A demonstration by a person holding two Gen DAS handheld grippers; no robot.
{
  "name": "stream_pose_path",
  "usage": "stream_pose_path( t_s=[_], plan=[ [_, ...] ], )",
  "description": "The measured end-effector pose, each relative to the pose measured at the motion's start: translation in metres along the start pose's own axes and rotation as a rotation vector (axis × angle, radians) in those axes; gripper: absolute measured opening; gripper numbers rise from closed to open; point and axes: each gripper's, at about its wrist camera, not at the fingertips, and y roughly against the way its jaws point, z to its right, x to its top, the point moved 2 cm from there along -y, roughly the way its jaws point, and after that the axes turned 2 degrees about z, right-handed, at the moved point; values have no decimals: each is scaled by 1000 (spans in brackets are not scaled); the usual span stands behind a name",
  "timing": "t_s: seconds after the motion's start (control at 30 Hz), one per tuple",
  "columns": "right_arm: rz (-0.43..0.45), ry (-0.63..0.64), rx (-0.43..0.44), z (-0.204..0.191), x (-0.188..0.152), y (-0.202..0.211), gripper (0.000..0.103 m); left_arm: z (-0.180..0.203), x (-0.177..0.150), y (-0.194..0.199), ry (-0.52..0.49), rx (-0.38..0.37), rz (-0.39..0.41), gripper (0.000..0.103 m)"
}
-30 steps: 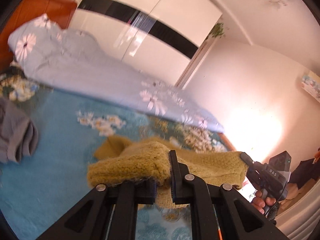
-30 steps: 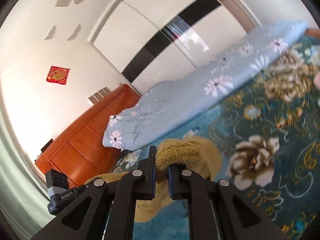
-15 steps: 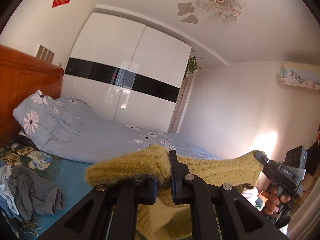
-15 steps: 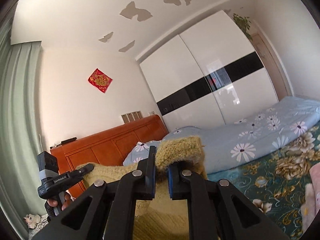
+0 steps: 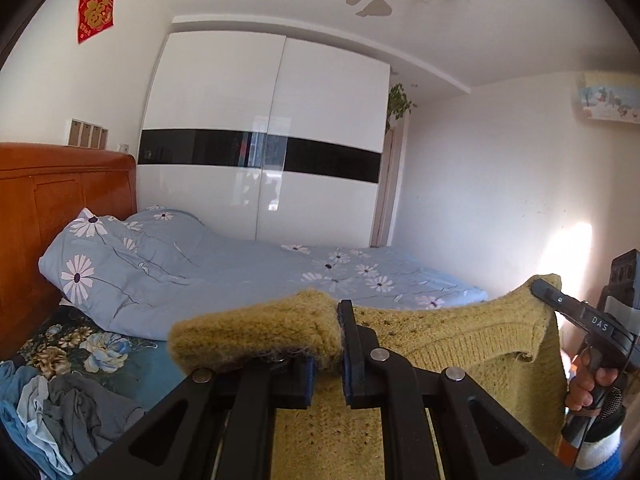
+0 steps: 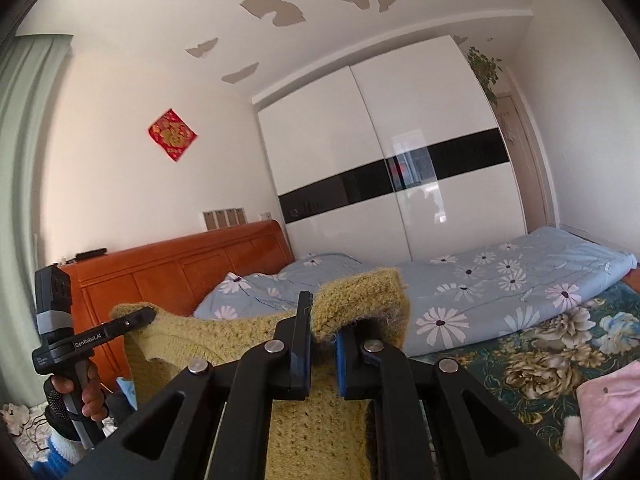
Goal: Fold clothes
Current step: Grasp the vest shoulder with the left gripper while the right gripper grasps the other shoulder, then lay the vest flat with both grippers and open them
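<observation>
While stretched between both tongs, sweater [image 5: 460, 344] now higher (bed [image 5: 280, 264] below).

A white wardrobe [image 5: 264, 140] with a black band stands behind the bed; a floral blue quilt [image 5: 224, 276] lies before it.

A mustard-yellow knitted sweater [image 5: 472, 344] is held up in the air above the bed [image 5: 132, 364], stretched sideways between two pinched points along its upper edge. A thick folded part is bunched at each pinch, the top edge sags slightly between them, and the rest of the knit [image 6: 316, 428] hangs straight down.
</observation>
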Motion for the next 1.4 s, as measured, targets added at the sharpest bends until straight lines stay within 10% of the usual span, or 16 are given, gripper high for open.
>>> stream_pose_path(
  t_s=[0.47,0.93,1.27,1.4],
  plan=[
    [-405,-100,-226,150,-144,-245,9,-79,-165,-323,143,141,-454,11],
    [-558,-151,-338,222,-210,-401,10,-140,-220,-453,207,209,-584,11],
    [-619,-133,-334,244,-250,-420,11,-176,-252,-459,440,54,-671,22],
    [-589,-130,-306,240,-246,-409,49,-170,-247,-444,417,52,-695,51]
  ],
)
